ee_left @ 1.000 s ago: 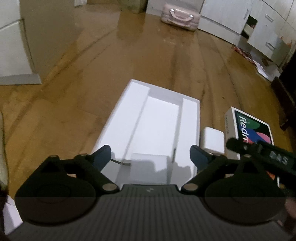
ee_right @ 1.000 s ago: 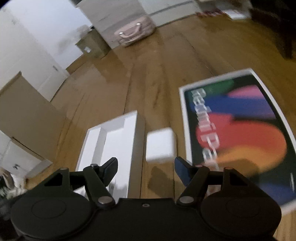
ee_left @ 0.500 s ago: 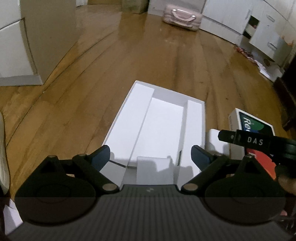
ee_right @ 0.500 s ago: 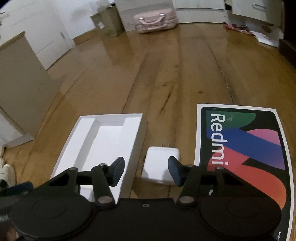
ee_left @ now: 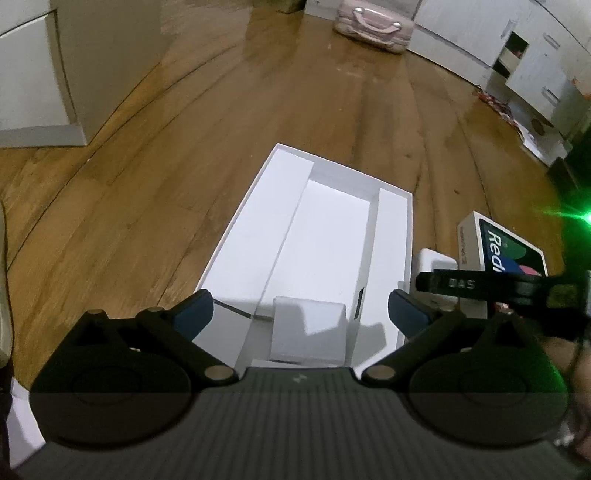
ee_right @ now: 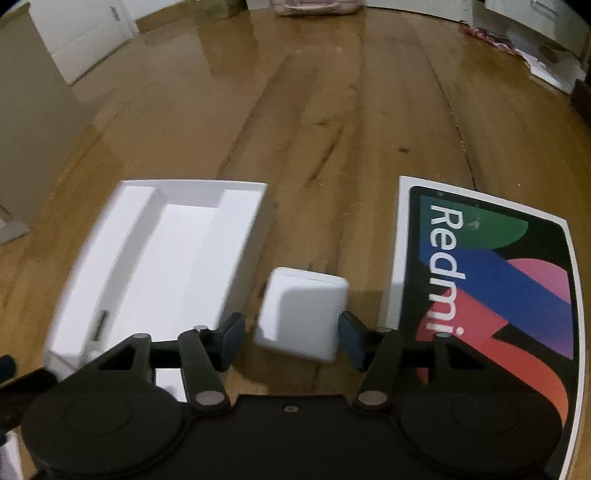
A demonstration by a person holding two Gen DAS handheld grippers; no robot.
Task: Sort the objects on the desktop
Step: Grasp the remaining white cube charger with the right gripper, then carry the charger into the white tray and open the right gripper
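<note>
A white charger block lies on the wooden floor between an open white box tray and a Redmi box lid. My right gripper is open, its fingertips on either side of the charger's near end, not touching. My left gripper is open and empty over the near end of the tray, where a small white insert sits. The charger and the lid also show in the left wrist view, partly behind the right gripper's body.
A pink suitcase stands far back by white cabinets. A beige cabinet is at the left. Papers and litter lie at the far right of the floor.
My right gripper has moved forward and down, so the charger now lies between its open fingers. My left gripper has stayed over the tray's near end, shifting only slightly.
</note>
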